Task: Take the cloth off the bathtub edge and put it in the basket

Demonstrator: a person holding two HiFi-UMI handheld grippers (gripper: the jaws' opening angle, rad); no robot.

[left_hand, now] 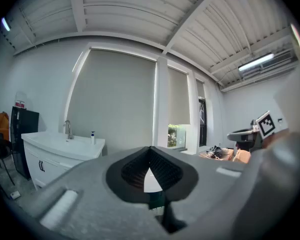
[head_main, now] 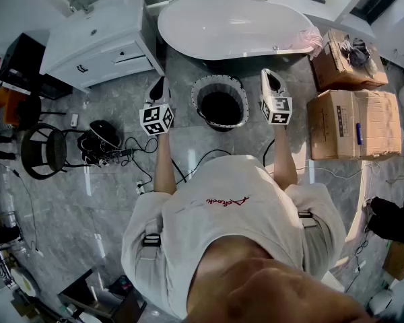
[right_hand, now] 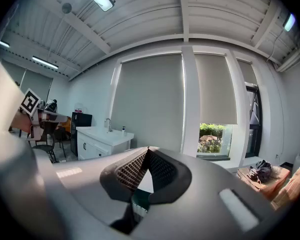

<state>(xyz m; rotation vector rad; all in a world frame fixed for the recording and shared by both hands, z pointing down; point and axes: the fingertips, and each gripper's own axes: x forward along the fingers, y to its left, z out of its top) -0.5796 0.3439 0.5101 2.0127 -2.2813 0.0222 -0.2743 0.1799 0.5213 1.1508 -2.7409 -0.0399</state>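
Head view first: the basket (head_main: 219, 79) is seen just above the middle of the frame, round with a pale rim, and only a dark inside can be made out in it. It's flanked by the left gripper (head_main: 160, 86) and right gripper (head_main: 271, 78), both held out over the grey tiled floor (head_main: 108, 200). The pink cloth (head_main: 308, 40) is draped over the right end of the white bathtub (head_main: 229, 25) at the top, well apart from both claws. At upper right an open cardboard box (head_main: 333, 69) is shown with something dark bunched in it, and a closed box (head_main: 353, 123) sits right below. A white vanity (head_main: 97, 36) fills the upper left.

Left gripper view: the left gripper (left_hand: 150, 166) is seen with jaws pressed together, nothing clamped. The vanity (left_hand: 60, 146) is at lower left, blinds behind.

Right gripper view: the right gripper (right_hand: 146, 161) is shut tight as well, nothing gripped. The vanity (right_hand: 102, 136) is left of centre, and the open cardboard box (right_hand: 262, 171) is at lower right
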